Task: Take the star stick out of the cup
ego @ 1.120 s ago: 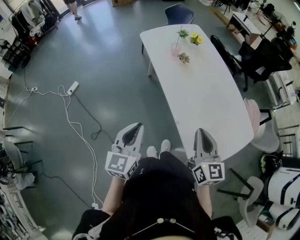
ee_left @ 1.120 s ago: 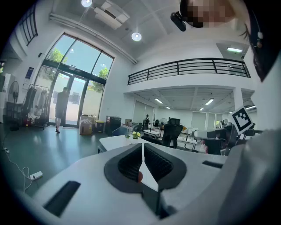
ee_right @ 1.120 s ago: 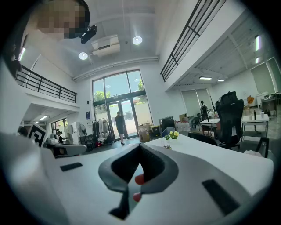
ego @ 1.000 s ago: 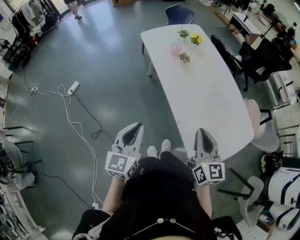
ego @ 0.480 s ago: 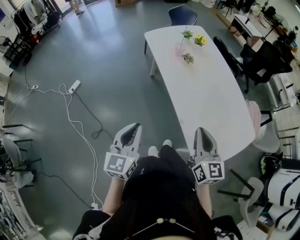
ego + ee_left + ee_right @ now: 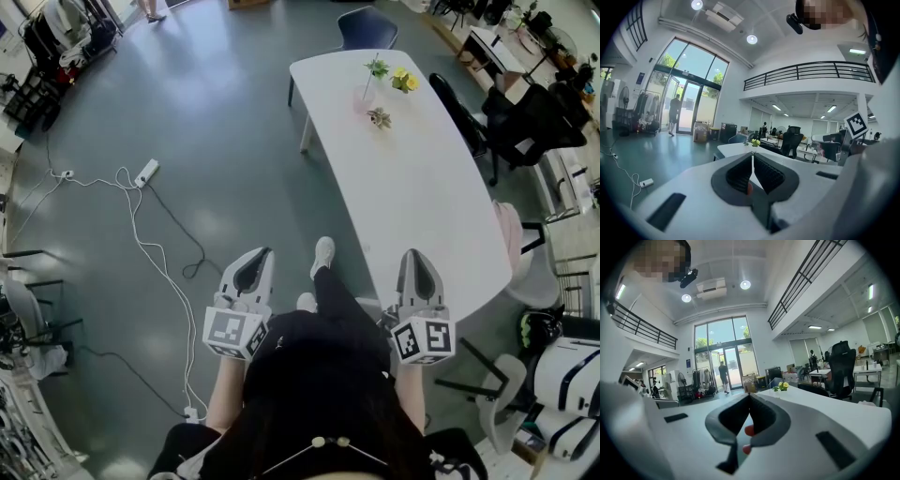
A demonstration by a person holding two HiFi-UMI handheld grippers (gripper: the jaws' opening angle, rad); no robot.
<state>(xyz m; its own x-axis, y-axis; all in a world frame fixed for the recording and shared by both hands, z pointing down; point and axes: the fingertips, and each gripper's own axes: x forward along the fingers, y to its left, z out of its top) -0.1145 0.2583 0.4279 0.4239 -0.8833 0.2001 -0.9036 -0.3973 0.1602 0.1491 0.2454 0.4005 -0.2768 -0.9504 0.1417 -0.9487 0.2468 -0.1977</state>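
Observation:
A pink cup (image 6: 364, 98) stands at the far end of the long white table (image 6: 412, 197), with a thin stick topped by a green star (image 6: 377, 67) rising from it. Yellow flowers (image 6: 405, 82) and a small plant (image 6: 380, 117) sit beside it. Both grippers hang low by the person's hips, well short of the cup. My left gripper (image 6: 262, 252) is over the floor, my right gripper (image 6: 416, 254) at the table's near end. Both are shut and hold nothing. The flowers (image 6: 781, 386) show small and far off in the right gripper view.
A white power strip (image 6: 146, 174) and its cable (image 6: 141, 248) trail over the grey floor to the left. A blue chair (image 6: 367, 24) stands beyond the table, black office chairs (image 6: 506, 117) along its right side. The person's foot (image 6: 322, 255) is out ahead.
The person has stepped toward the table, one foot swinging forward. Both grippers shifted slightly outward and stayed shut; the cup and flowers sit a little further right in the head view.

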